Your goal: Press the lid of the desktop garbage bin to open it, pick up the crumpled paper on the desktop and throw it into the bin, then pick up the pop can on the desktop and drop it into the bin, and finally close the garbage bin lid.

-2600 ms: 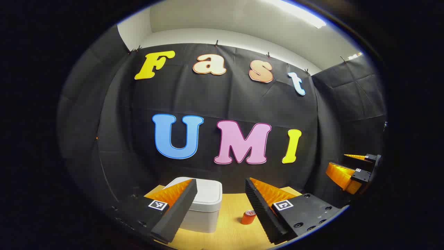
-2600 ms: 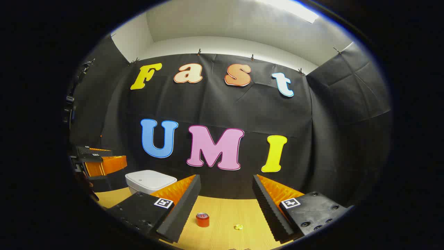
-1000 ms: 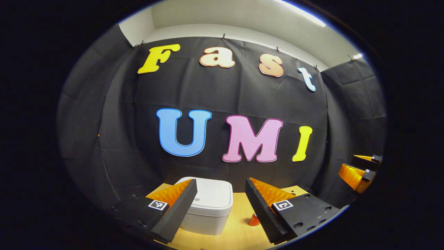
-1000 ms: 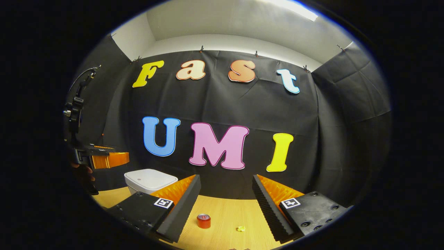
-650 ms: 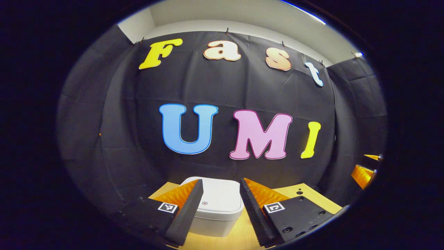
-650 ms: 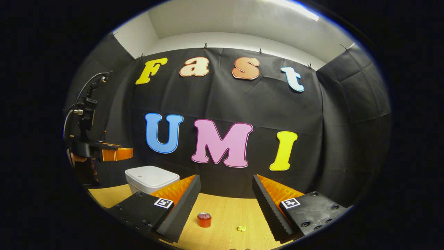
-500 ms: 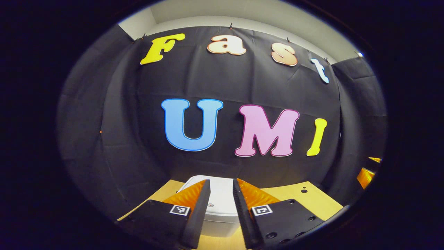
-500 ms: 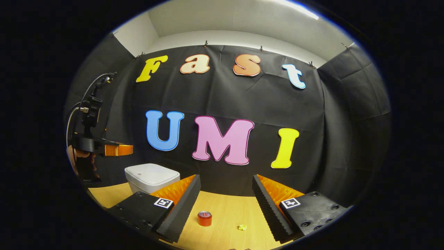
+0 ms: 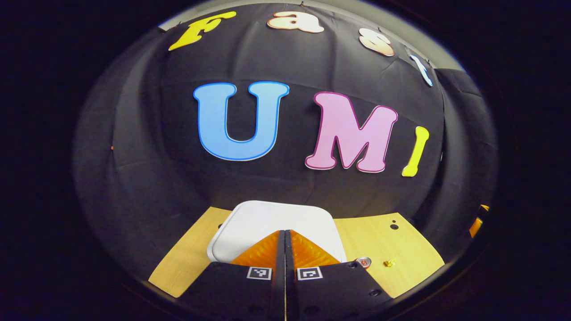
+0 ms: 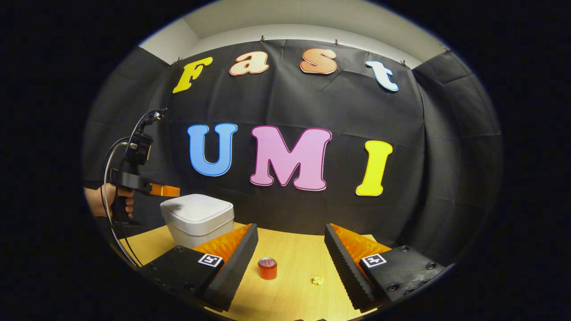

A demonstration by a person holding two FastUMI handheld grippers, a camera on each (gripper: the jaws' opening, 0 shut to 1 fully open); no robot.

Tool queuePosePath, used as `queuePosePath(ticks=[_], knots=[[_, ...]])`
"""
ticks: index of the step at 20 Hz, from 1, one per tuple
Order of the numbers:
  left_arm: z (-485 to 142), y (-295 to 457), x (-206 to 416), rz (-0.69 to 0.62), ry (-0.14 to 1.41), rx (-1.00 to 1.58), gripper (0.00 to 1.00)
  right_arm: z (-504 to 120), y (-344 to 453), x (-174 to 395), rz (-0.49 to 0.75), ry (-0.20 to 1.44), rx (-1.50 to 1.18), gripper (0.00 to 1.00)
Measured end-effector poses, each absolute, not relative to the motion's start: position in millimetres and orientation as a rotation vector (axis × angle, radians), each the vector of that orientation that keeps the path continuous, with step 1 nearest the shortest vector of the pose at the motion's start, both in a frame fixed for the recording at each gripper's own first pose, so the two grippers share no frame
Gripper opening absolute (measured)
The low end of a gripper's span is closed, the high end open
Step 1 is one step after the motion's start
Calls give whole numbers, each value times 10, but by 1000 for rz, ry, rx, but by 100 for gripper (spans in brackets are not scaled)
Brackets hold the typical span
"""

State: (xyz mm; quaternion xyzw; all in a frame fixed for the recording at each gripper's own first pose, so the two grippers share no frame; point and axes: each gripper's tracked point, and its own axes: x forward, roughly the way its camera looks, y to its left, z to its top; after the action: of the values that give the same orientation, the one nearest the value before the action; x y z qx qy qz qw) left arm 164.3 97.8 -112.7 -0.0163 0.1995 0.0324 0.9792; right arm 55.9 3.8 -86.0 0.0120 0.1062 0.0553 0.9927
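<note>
Left tool has its fingers pressed together, nothing between them, poised over the near edge of the white bin lid; whether the tips touch the lid cannot be told; the right gripper view shows it from the side, held by a hand above the closed bin, which the left gripper view cannot; right tool is spread wide and holds nothing; on the bench beyond its fingers stand the red pop can and the small yellow crumpled paper, well apart from the bin.
</note>
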Motion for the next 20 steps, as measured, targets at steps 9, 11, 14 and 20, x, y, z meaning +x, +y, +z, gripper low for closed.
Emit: queuePosePath(ticks=[9,11,14,20], knots=[[-1498,970,1679,21,532,-4,6,-1243,-45,504,104,348,85,97],[-1558,940,1681,-11,544,-16,7,-1268,-75,489,96,351,86,96],[-1542,934,1680,-29,524,28,7,-1322,-127,464,84,354,78,96],[-1022,879,1685,71,346,49,6,-1359,-214,435,66,364,67,97]])
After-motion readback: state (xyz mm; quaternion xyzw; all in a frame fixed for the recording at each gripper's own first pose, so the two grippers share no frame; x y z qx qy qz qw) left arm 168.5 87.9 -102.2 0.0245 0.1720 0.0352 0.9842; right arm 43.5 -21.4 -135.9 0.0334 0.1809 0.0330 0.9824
